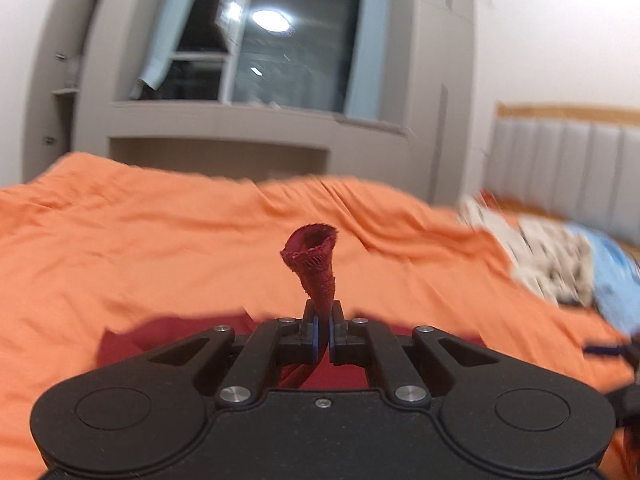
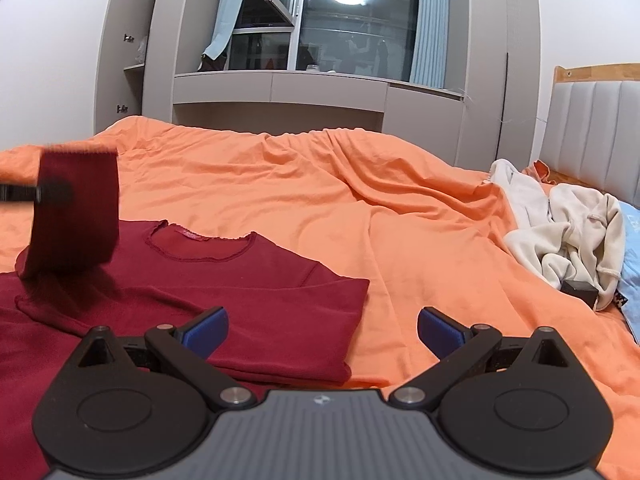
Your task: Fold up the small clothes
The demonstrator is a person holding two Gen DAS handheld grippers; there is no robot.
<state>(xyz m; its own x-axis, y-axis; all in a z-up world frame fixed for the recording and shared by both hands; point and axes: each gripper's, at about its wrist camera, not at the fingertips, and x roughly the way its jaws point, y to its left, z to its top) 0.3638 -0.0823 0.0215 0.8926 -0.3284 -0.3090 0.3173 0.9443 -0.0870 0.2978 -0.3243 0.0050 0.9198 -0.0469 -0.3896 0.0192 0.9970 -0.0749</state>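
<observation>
Left tongs (image 1: pixel 323 320) clamp the cuff of the dark-red ribbed long-sleeved top (image 2: pixel 256 280), lower left on the orange bedspread (image 2: pixel 400 220). Right tongs (image 2: pixel 322 330) gape empty. Recommend laying sleeve squarely across body.

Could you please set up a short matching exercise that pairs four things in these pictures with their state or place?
Things:
1. left gripper
2. right gripper
3. red shirt
4. cream clothes

States or places:
A. crumpled in a heap near the headboard
B. open, holding nothing
C. lying flat on the orange cover, one sleeve lifted
D. shut on a red sleeve cuff

Pairs: 1-D, 2-B, 3-C, 4-A
</observation>
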